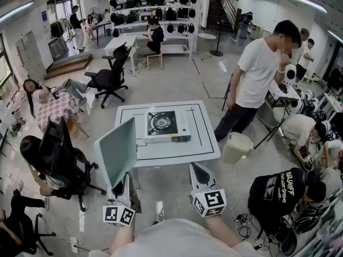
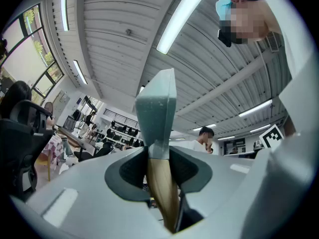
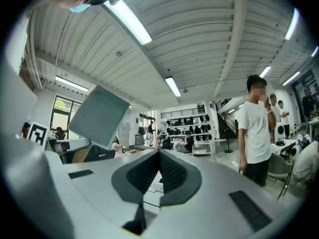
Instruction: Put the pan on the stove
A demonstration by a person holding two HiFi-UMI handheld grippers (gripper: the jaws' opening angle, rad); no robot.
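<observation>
Left claw [image 1: 124, 190] clamped on the wooden handle [image 2: 162, 193] of the square pan [image 1: 117, 151], which is upright in the air at the desk's [image 1: 206, 143] near-left corner; stove [image 1: 166, 126] mid-desk with bare top all round, right claw [image 1: 199, 174] closed on nothing.

One pan [image 1: 116, 151], one stove [image 1: 166, 126], one table [image 1: 206, 143]; two tools: left tool [image 1: 126, 185], right tool [image 1: 197, 170].

Bare tabletop [image 1: 202, 143] around stove [image 1: 166, 126]; bin [image 1: 236, 146] and standing person [image 1: 257, 74] beside it.
</observation>
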